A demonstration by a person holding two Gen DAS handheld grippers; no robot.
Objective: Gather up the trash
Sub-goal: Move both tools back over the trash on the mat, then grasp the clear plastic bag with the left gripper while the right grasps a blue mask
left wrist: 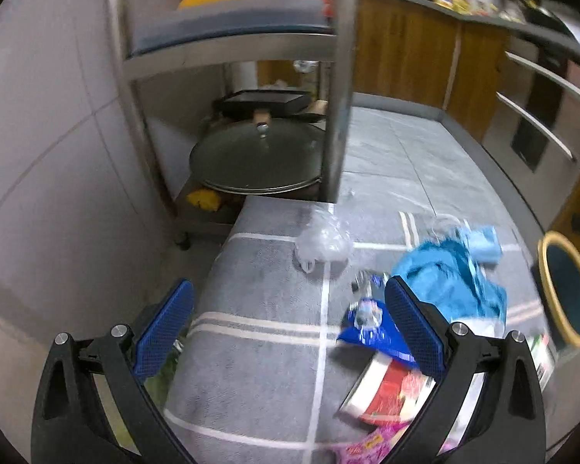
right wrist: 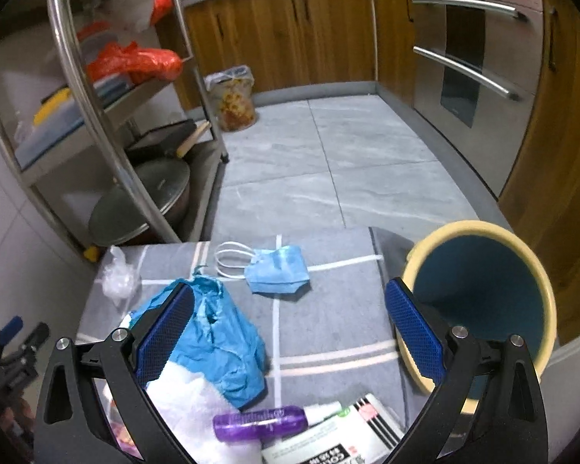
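Both grippers, left (left wrist: 290,323) and right (right wrist: 289,323), hang with ribbed blue pads spread wide and empty over a grey striped mat (right wrist: 328,309) strewn with a crumpled blue glove (right wrist: 220,344), pleated mask (right wrist: 278,270) and clear plastic (right wrist: 116,276), beside a round yellow-rimmed bin (right wrist: 483,294)

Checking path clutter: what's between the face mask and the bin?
Only bare grey mat lies between the face mask and the bin, shown in the right wrist view.
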